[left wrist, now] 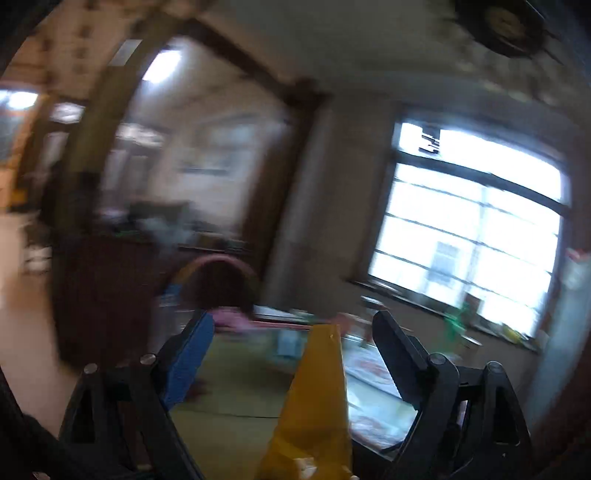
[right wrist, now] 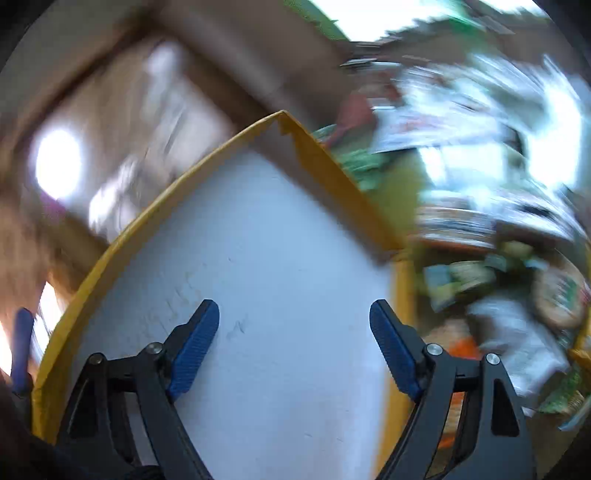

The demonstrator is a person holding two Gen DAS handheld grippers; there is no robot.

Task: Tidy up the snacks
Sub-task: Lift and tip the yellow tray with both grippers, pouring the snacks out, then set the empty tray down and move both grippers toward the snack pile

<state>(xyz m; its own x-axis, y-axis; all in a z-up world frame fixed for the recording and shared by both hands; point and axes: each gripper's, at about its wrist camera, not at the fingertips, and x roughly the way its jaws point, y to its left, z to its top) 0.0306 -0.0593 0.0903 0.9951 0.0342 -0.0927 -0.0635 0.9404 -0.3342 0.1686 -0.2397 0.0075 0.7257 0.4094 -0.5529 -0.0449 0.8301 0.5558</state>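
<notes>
Presently listed, item by item.

Left gripper [left wrist: 293, 332]: jaws spread wide, blue-padded fingers [left wrist: 190, 360] at 7 o'clock and 5 o'clock of the left wrist view. Between them a yellow box edge [left wrist: 317, 398] rises from 6 o'clock toward centre, touching neither finger as far as can be seen; jaws released, grasping nothing.

Right gripper [right wrist: 295, 325]: jaws likewise spread apart, released, hanging over the box [right wrist: 258, 258]. In the right wrist view the box fills the centre: pale bluish-white interior floor, yellow rim [right wrist: 110, 258] curving from 8 o'clock up to a corner at 12 o'clock and down to 3 o'clock. Interior appears bare save faint scuffs. A second blue fingertip shows at the 9 o'clock edge, outside the rim.

Snacks [right wrist: 476, 280]: a blurred heap of packets at 2 to 4 o'clock in the right wrist view, outside the box, just beside its right wall; green, white and orange wrappers, individual kinds unreadable through motion blur.

Worktop [left wrist: 236, 369]: olive-green surface seen between the left fingers, with blurred pink and patterned items toward 12 o'clock.

Surroundings, left wrist view: bright barred window [left wrist: 469, 229] at 3 o'clock; dark wooden door frame [left wrist: 280, 155] at 11 o'clock; round wall clock [left wrist: 506, 26] at 1 o'clock. All heavily blurred.
</notes>
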